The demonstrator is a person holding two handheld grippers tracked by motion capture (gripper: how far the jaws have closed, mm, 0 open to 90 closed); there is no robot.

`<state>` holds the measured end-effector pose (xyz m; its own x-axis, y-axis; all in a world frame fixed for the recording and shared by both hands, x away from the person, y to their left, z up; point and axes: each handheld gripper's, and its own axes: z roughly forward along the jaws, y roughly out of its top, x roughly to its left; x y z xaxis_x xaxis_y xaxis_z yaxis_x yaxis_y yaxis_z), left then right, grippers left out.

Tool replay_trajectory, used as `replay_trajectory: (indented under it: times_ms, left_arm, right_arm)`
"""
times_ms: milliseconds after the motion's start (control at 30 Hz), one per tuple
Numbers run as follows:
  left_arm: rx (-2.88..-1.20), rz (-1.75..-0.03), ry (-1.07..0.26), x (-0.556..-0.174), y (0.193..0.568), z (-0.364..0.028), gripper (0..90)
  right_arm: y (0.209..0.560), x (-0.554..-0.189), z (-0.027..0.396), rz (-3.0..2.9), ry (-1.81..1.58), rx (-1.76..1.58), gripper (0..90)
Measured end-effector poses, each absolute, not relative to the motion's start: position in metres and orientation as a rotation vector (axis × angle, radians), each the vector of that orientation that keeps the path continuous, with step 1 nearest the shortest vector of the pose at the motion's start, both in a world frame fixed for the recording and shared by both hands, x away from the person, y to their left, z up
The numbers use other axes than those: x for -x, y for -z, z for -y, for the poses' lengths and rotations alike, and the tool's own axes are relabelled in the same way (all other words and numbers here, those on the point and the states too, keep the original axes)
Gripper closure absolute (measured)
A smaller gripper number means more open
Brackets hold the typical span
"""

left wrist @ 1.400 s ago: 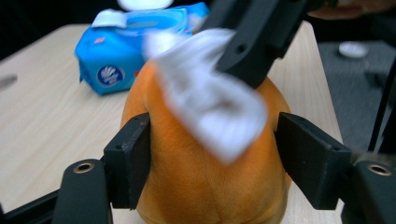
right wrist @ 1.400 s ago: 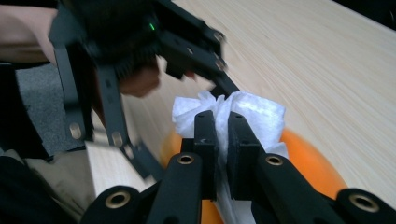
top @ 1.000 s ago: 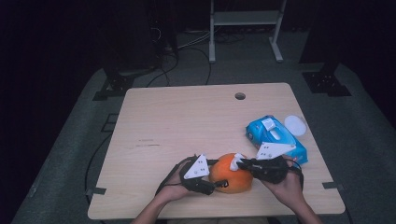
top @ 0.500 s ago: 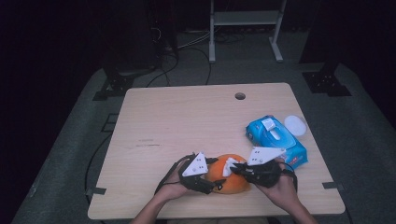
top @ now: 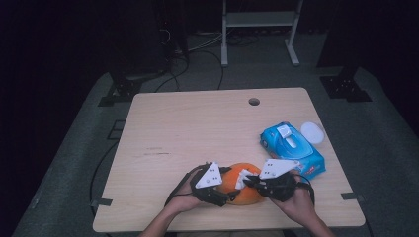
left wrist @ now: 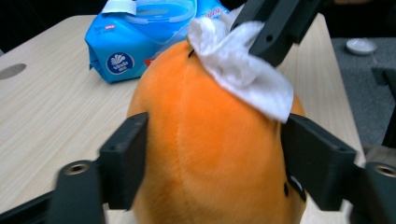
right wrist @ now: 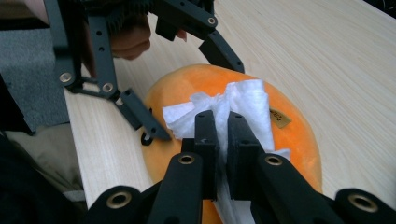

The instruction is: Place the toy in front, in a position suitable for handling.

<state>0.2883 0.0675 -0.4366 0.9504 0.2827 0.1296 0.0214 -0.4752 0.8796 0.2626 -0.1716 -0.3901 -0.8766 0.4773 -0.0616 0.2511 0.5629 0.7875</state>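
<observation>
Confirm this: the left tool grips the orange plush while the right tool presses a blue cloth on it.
Wrong colour: the cloth is white, as the right gripper view shows. The left tool does grip the orange plush, and the right tool presses the cloth on it.

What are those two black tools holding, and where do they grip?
The left tool clamps the orange plush toy by its sides. The right tool pinches a white wipe by its bunched middle, on top of the toy.

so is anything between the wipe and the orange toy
Nothing visible. The right gripper is shut on the white wipe, which lies directly on the orange toy. The left gripper clamps the toy's sides, clear of the wipe's spot.
</observation>
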Motion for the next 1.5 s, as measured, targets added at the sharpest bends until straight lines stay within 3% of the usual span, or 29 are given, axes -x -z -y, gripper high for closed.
replay_trajectory:
  times_ms: [533, 1233, 1500]
  left_arm:
    - [-2.026, -0.275, -0.283, -0.298, 0.444, -0.084, 31.3]
    - [-2.06, -0.124, -0.38, -0.28, 0.439, -0.064, 31.3]
    - [-2.038, -0.158, -0.34, -0.284, 0.441, -0.068, 31.9]
  right_arm:
    - [0.395, -0.278, 0.217, -2.512, -1.194, -0.765, 84.0]
    - [0.381, -0.271, 0.203, -2.465, -1.208, -0.691, 84.0]
    - [0.385, -0.276, 0.216, -2.466, -1.194, -0.747, 84.1]
